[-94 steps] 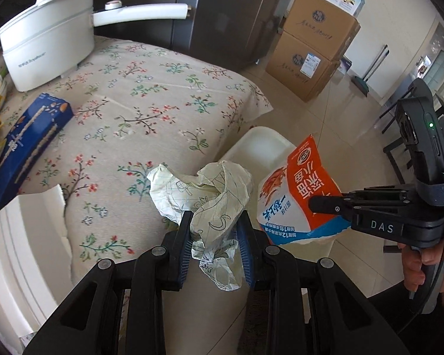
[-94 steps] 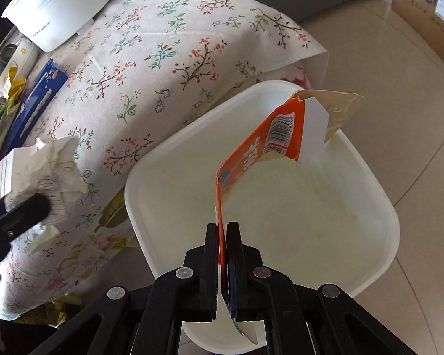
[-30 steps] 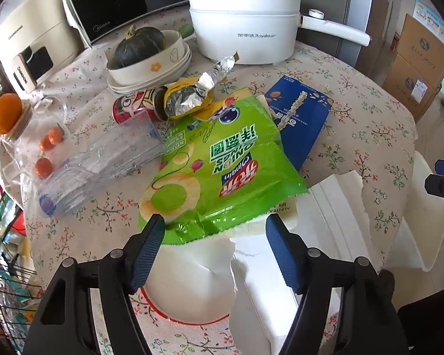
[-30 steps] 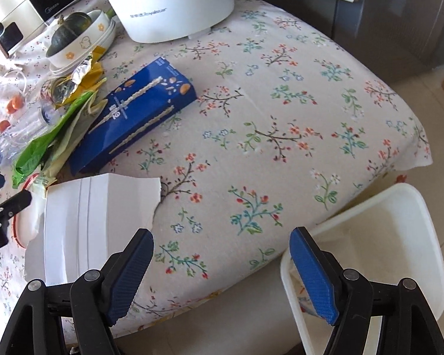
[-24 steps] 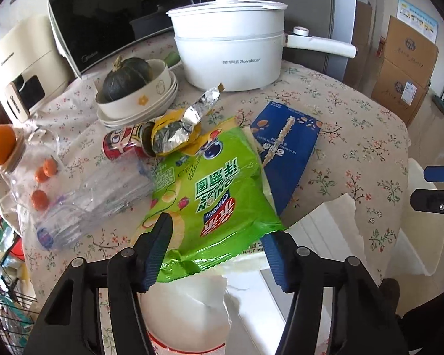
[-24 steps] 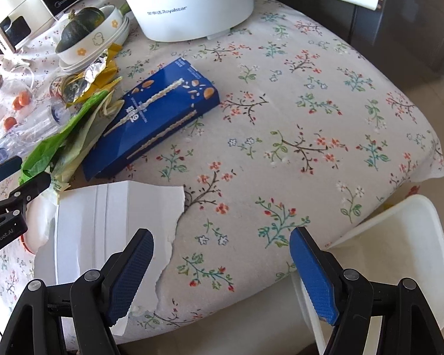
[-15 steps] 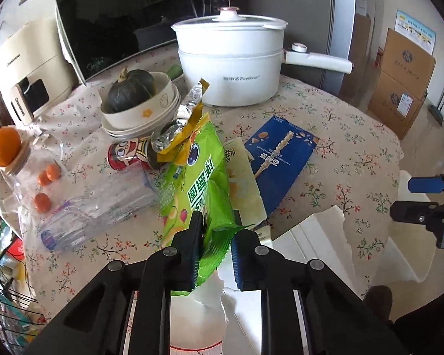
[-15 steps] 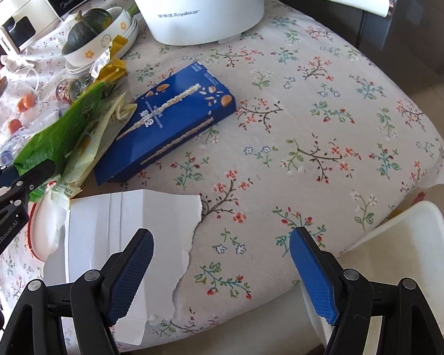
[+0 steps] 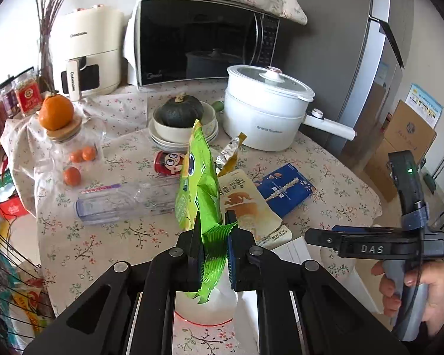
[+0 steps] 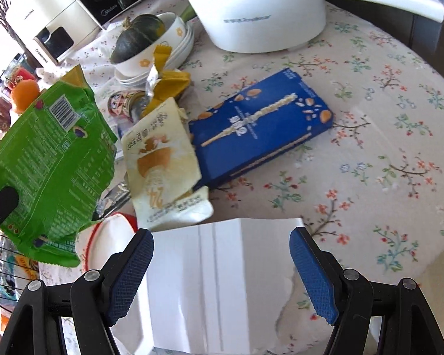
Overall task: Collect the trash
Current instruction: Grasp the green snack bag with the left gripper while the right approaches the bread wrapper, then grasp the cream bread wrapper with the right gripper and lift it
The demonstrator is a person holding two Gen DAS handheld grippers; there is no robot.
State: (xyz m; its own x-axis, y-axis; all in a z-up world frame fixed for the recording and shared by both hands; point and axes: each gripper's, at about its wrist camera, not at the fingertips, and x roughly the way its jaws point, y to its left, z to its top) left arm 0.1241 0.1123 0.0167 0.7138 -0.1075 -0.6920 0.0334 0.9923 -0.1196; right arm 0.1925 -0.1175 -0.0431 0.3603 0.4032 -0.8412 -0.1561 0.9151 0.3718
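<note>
The left gripper (image 9: 214,248) has just squeezed shut on the bottom edge of the green bag (image 9: 199,183), and the crinkly end sticks out between the pads. It grabs the edge because that part is thin and flat, so the bag hangs up in the air, clear of the table (image 9: 103,236), and does not drag other things along. I think it is empty, since it flops so lightly. The right gripper (image 10: 222,269) is wide open and holds nothing. It hovers over the torn white paper (image 10: 222,281) near the table edge, with one pad on each side, so I think that piece is what it wants next. More trash lies on the table: a cream wrapper (image 10: 162,159) right beside a blue box (image 10: 260,127), a yellow foil wrapper (image 10: 165,85), a red can (image 9: 168,162) and a flat clear bottle (image 9: 118,204). The white pot (image 9: 263,115), the squash in its bowl (image 9: 179,114) and the jar with the orange (image 9: 56,111) on top look like keepers, so they should be left alone. The bin is not in sight right now.
</note>
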